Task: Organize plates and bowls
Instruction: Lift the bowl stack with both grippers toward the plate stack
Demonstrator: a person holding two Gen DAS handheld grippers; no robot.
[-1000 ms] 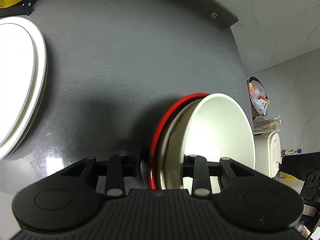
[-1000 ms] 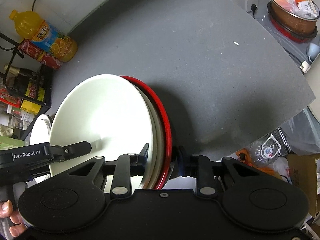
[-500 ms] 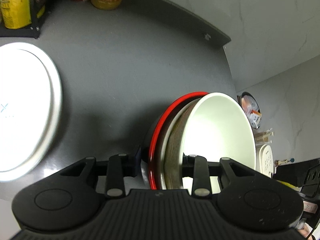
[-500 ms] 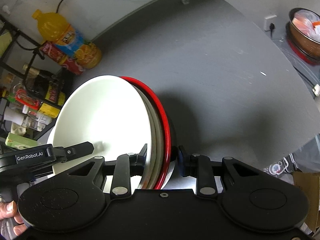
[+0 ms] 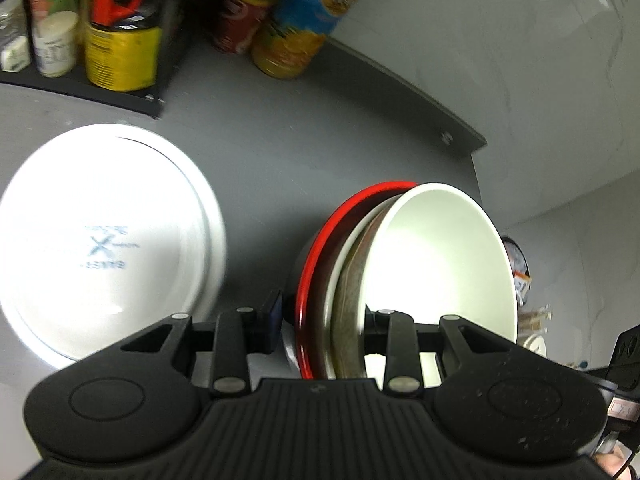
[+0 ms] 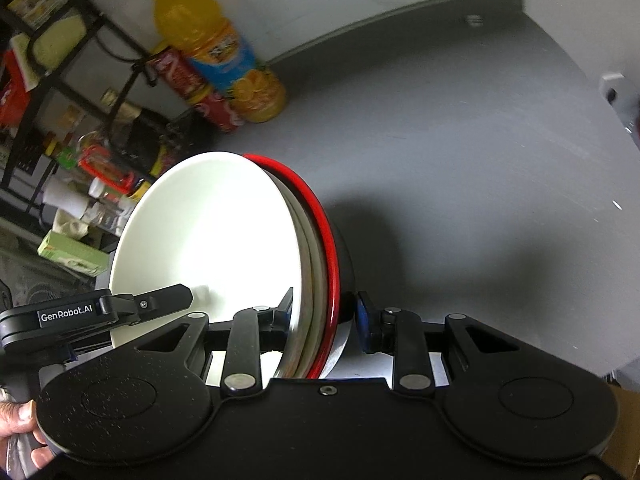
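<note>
A nested stack of bowls, white on top and red-rimmed black underneath, hangs tilted above the grey counter. My left gripper is shut on one side of its rim, one finger inside the white bowl and one outside the black one. My right gripper is shut on the opposite side of the bowl stack. In the right wrist view the left gripper's finger reaches into the white bowl. A pile of white plates lies upside down on the counter, to the left of the bowls.
An orange juice bottle and red cans stand at the back wall. A black rack of jars and tins fills the back left. The counter's right edge drops off. A hand holds the left gripper.
Both grippers have carried the bowl stack up and toward the rack side. The plate pile, the bottle and the rack have come further into view. Both grips look the same.
</note>
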